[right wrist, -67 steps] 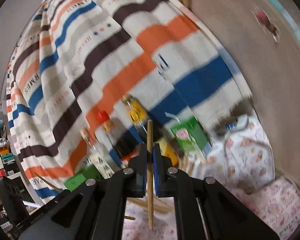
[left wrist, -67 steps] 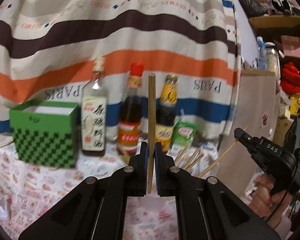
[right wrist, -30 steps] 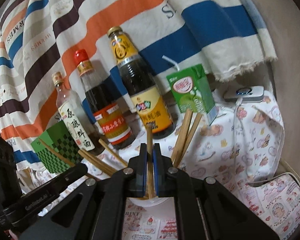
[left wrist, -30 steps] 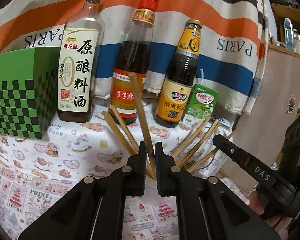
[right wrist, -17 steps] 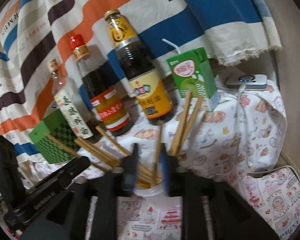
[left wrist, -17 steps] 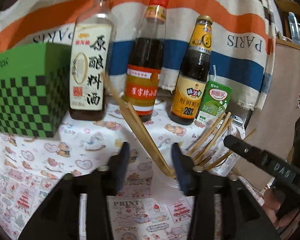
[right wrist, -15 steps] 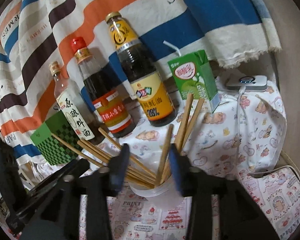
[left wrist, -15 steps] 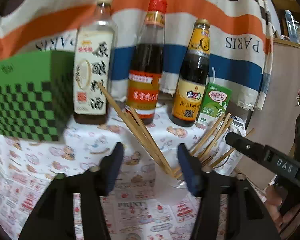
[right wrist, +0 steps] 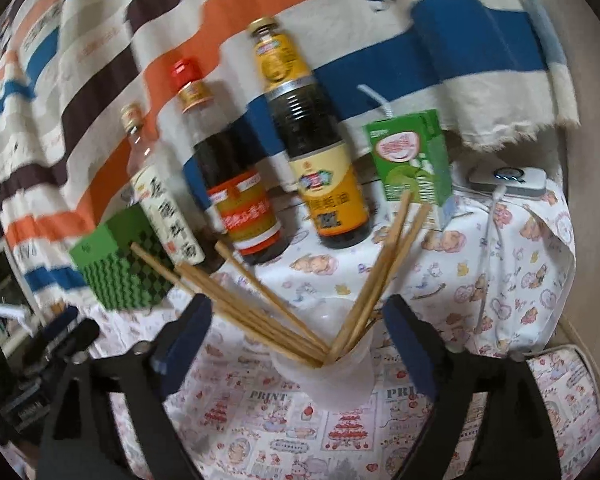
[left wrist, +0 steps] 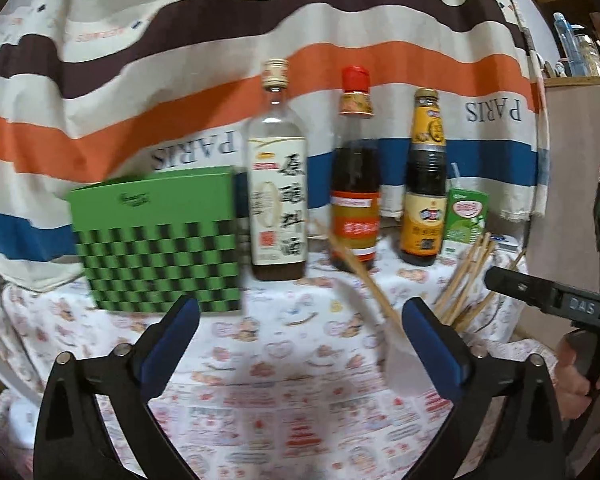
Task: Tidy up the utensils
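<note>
Several wooden chopsticks stand fanned out in a clear plastic cup on the printed tablecloth. My right gripper is open and empty, its fingers on either side of the cup just above it. My left gripper is open and empty, back from the cup. In the left wrist view the cup and chopsticks sit at the lower right, partly behind my right finger. The right gripper's body shows at that view's right edge.
Three sauce bottles stand in a row at the back, with a green drink carton to their right and a green checkered box to their left. A striped cloth hangs behind. A white device with cable lies far right.
Both grippers let go of their chopsticks into the cup, opened wide and pulled back. The left gripper has moved away and up from the cup.
</note>
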The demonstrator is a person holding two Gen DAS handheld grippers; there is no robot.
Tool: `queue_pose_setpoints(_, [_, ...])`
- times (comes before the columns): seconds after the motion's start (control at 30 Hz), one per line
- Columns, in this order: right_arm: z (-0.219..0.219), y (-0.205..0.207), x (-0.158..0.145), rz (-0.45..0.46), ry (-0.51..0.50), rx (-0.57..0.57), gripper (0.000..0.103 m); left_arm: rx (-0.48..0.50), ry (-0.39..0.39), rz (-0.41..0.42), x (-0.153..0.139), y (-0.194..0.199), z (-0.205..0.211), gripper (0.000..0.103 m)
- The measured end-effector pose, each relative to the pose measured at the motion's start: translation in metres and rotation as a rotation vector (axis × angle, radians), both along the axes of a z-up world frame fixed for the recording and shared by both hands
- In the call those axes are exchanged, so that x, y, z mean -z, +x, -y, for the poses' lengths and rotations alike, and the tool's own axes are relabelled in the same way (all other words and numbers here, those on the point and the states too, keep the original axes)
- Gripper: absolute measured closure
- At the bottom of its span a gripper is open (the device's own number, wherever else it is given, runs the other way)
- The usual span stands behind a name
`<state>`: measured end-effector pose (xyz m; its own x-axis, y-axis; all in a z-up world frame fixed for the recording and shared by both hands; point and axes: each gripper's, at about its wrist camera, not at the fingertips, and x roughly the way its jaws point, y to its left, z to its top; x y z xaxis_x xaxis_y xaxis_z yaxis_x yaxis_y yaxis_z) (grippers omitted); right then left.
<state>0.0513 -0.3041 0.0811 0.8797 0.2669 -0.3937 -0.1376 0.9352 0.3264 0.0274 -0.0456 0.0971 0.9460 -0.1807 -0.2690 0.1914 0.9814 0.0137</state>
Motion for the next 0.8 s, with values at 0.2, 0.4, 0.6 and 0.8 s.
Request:
queue_pose_setpoints(0.2, [-0.026,-0.019,0.011,0.020,-0.079,-0.045,0.005,-0.060,-0.026,-0.048,0.020,0.002,-0.029,0.001])
queue_pose_setpoints(0.4, [-0.038,-0.025,0.028,0.097,-0.148,-0.021,0.000,-0.070,-0.071,-0.073,0.048,0.002,-0.038,0.001])
queue_pose_setpoints(0.6, [-0.036,-0.023,0.041,0.119,-0.187,0.015,0.000,-0.072,-0.096,-0.079,0.070,-0.001,-0.042,0.001])
queue_pose_setpoints(0.8, [-0.042,-0.023,0.054,0.139,-0.247,0.078,0.000,-0.084,-0.030,-0.067,0.084,0.000,-0.033,0.001])
